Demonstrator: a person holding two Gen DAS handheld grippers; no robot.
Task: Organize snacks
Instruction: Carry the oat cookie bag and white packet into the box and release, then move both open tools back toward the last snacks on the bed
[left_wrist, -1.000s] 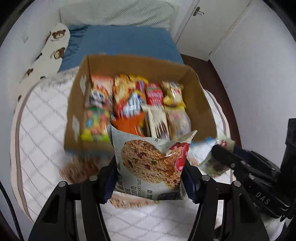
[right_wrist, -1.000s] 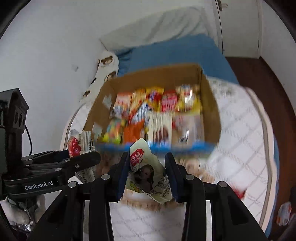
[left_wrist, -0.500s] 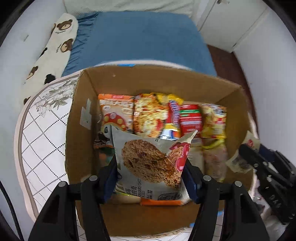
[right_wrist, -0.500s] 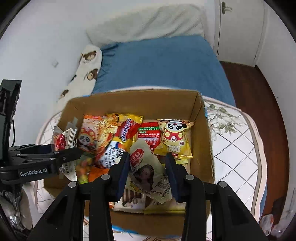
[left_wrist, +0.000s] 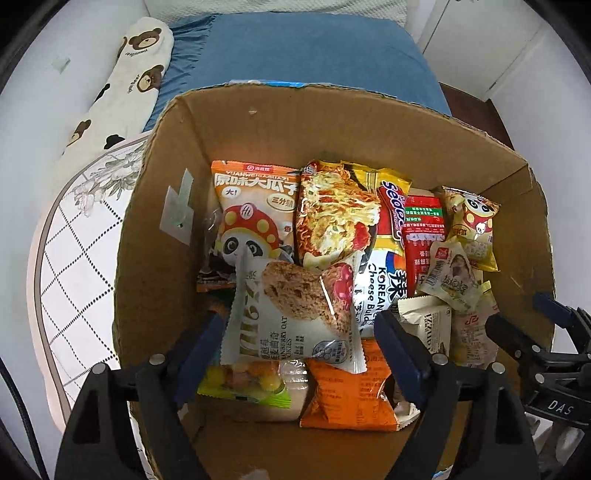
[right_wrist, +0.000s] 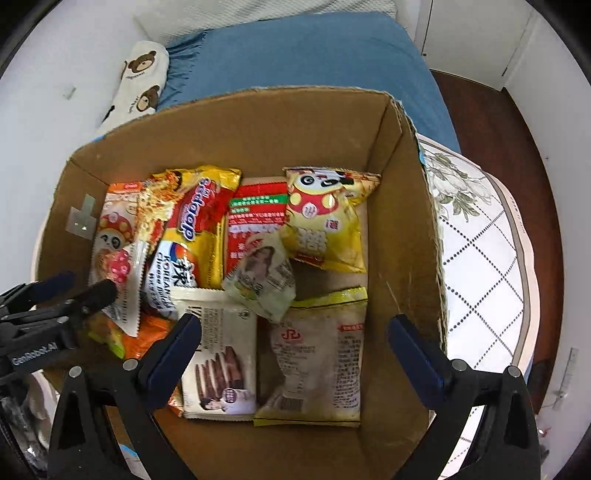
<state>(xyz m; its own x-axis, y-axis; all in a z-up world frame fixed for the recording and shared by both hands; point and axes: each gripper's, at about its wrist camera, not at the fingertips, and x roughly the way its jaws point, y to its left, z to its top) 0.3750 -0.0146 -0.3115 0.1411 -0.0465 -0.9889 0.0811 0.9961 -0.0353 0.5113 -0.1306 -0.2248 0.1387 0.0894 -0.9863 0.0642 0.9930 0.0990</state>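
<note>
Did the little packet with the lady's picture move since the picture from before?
Yes. The small packet left the open right gripper and now lies farther forward inside the cardboard box, on the other snacks.

Likely home bedroom, blue-sheeted bed (left_wrist: 303, 55), bear pillow (left_wrist: 125, 77)

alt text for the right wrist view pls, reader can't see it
The right claw hangs open over a cardboard box packed with snack packets; a small pale packet with a woman's photo lies loose beyond its fingertips, on top of the others. The left claw enters at the left edge beside a cookie packet.
</note>
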